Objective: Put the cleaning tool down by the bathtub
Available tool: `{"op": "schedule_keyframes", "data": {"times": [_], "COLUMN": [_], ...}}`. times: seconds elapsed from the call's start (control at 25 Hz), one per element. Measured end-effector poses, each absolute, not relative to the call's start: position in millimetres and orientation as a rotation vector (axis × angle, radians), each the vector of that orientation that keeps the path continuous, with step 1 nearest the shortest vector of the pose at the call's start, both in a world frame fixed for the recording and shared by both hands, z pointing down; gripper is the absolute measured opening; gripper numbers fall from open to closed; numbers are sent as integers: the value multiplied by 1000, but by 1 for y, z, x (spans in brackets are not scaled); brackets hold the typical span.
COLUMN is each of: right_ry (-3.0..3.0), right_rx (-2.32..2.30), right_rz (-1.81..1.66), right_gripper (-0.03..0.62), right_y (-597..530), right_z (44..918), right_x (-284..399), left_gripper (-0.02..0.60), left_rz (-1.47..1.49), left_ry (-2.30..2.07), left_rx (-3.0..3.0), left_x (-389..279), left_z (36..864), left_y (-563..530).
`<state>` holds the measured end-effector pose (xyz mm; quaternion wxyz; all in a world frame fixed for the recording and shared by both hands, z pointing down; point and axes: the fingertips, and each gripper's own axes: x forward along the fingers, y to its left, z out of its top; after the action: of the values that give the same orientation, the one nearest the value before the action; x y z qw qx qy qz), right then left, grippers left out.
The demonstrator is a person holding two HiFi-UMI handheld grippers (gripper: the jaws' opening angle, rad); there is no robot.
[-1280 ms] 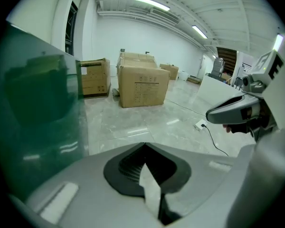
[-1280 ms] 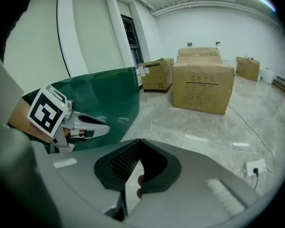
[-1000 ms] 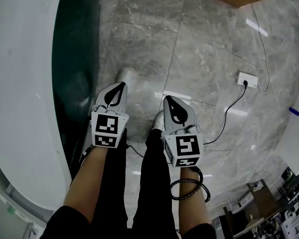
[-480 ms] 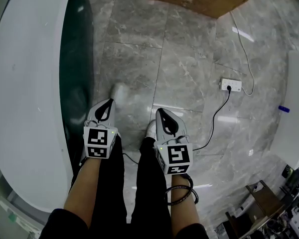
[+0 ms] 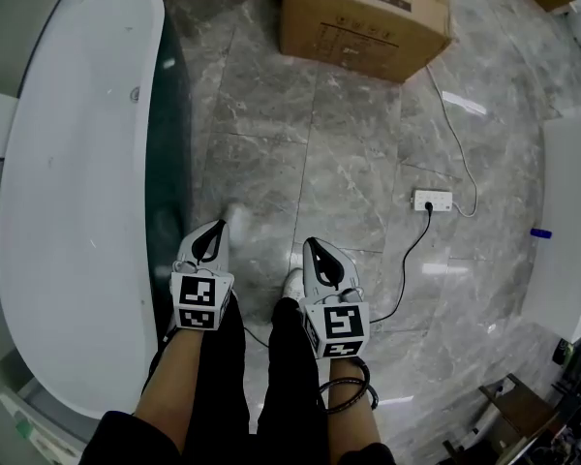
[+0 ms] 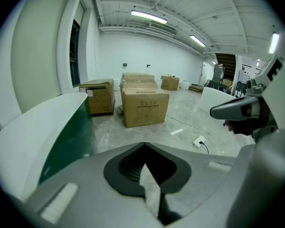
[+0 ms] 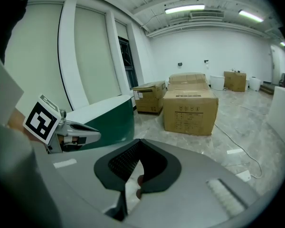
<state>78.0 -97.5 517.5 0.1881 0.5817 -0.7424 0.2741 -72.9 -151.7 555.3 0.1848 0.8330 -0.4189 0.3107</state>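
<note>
While left gripper [image 5: 219, 226], right gripper [image 5: 310, 245] hang closed, box [image 5: 365, 17] print illegible

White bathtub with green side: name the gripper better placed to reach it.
Left, likely: the left gripper hangs beside the green side of the white bathtub; the right gripper is farther out over the grey floor.
</note>
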Motion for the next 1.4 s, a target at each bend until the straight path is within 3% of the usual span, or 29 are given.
{"op": "schedule_keyframes", "data": {"times": [1.4], "right_ry": [-2224], "right_rx": [1787], "right_rz": [536], "right_gripper": [23], "right_y": [-105], "right_z": [308], "right_x": [109], "left_gripper": [0], "left_rz": [656], "left_ry": [-1401], "left_rx": [2428], "left_x": [-74], "left_z": [340], "left_y": [-138]}}
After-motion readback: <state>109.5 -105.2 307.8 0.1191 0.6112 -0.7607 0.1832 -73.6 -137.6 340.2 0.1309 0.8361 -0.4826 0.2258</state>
